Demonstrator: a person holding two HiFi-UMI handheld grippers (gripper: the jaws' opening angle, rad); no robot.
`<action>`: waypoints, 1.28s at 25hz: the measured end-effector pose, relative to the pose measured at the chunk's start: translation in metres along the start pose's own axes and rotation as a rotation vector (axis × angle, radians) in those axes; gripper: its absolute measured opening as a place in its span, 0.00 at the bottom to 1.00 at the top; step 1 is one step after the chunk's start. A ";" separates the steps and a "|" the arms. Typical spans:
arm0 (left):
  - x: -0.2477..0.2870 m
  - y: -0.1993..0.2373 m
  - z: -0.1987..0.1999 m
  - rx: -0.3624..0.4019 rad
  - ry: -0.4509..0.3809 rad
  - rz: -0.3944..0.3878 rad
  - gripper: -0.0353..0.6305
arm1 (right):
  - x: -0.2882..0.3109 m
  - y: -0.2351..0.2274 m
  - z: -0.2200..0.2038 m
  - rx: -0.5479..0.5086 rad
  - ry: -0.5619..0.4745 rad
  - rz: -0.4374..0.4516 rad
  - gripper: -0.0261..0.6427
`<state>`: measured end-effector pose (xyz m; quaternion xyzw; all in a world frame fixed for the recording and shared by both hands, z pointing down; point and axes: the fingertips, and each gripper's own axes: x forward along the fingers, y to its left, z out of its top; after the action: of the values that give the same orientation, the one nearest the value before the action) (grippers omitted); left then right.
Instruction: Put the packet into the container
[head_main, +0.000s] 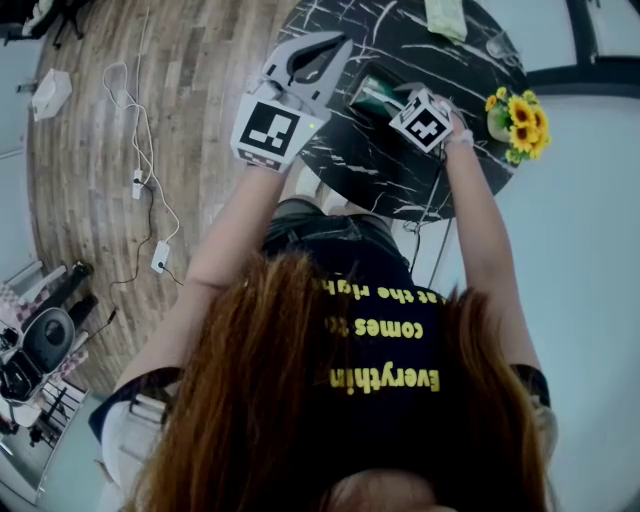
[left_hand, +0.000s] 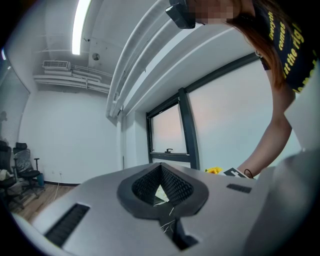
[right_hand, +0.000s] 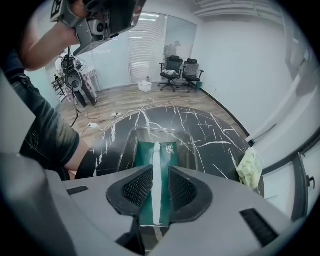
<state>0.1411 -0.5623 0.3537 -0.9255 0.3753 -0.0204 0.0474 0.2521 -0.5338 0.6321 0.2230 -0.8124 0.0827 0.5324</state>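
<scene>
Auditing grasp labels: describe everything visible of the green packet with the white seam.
The green packet is flat, glossy film with a white seam strip down its middle and small white print near the far end. The right gripper pinches it across the seam, jaws closed on it from both sides. It extends over the clear rectangular container on the black white-veined table; contact with the container cannot be told.

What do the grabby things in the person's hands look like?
The left tool and right tool are smooth grey plastic. Each carries a cube with black-and-white square markers. The pads inside the jaws are black with a bumpy mesh. The person wears a dark short-sleeved T-shirt with yellow letters.
</scene>
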 end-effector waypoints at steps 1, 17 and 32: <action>0.000 -0.001 0.000 0.000 -0.001 -0.002 0.05 | -0.001 0.000 0.001 0.011 -0.004 -0.003 0.18; 0.006 -0.015 -0.002 -0.021 -0.002 -0.048 0.05 | -0.053 -0.021 0.033 0.337 -0.321 -0.203 0.06; 0.028 -0.031 -0.003 -0.040 -0.001 -0.106 0.05 | -0.218 -0.045 0.104 0.448 -0.911 -0.503 0.06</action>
<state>0.1829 -0.5597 0.3601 -0.9449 0.3259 -0.0147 0.0279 0.2588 -0.5525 0.3872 0.5304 -0.8446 0.0192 0.0709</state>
